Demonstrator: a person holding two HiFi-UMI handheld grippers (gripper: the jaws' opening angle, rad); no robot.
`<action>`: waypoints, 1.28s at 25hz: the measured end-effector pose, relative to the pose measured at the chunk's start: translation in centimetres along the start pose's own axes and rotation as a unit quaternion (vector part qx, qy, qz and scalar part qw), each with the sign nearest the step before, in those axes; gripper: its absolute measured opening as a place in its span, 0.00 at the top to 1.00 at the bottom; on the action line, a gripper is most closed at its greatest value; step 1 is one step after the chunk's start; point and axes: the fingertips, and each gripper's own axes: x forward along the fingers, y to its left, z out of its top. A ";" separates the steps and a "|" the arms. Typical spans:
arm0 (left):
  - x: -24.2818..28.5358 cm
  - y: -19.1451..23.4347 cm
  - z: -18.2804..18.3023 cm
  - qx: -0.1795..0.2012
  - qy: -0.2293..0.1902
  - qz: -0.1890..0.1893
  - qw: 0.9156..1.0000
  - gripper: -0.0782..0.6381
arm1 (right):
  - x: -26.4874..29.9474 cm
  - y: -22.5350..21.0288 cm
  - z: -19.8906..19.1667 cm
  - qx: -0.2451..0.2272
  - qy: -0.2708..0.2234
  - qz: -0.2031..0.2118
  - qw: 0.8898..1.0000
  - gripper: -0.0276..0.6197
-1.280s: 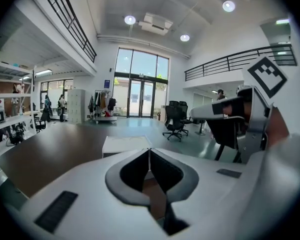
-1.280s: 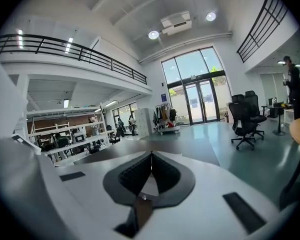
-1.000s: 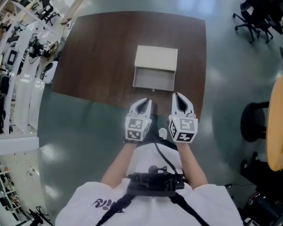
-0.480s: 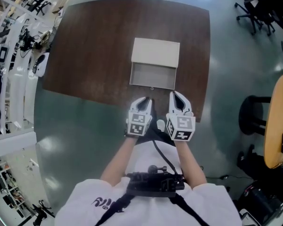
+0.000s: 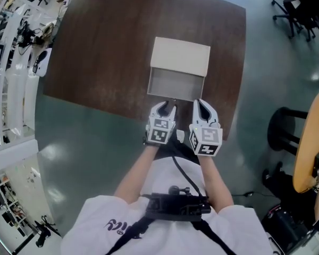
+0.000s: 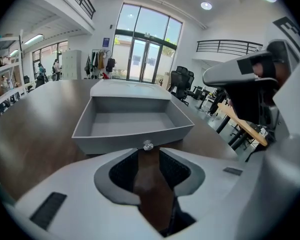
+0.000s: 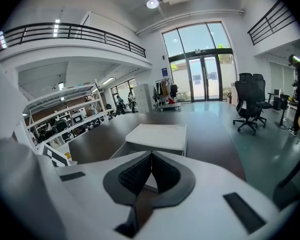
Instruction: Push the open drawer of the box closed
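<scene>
A white box [image 5: 181, 56] stands on the dark brown table [image 5: 106, 47], its grey drawer [image 5: 175, 86] pulled out toward me and empty. In the left gripper view the drawer [image 6: 132, 121] fills the middle, and its small metal knob [image 6: 148, 145] sits just ahead of my left gripper [image 6: 148, 158], which is open by a narrow gap with nothing in it. From above, the left gripper [image 5: 165, 109] is at the drawer front. My right gripper [image 5: 202, 108] is shut and empty, just right of the knob near the drawer's right corner. Its own view shows the box [image 7: 157, 134] over the right gripper [image 7: 151, 156].
The table's near edge [image 5: 122, 113] runs under both grippers. White shelving with equipment [image 5: 10, 62] lines the left side. Black office chairs [image 5: 303, 9] stand at the far right, and a round yellowish tabletop [image 5: 313, 142] sits at the right.
Both grippers have moved forward from the table's near edge up to the drawer front. The left one now sits right at the knob. The drawer stays pulled out.
</scene>
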 end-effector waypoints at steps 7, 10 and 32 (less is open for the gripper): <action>1.9 1.4 -0.1 -0.014 0.020 -0.003 1.000 0.75 | 1.1 -0.6 0.1 0.003 0.008 -0.013 1.000 0.95; 2.7 0.9 -0.1 -0.014 0.032 -0.005 0.999 0.75 | 0.9 -1.3 -0.1 0.007 0.010 -0.020 1.000 0.95; 2.3 0.9 2.3 -0.057 0.047 0.008 0.997 0.80 | 1.0 -2.9 1.4 0.035 0.000 -0.034 0.999 0.95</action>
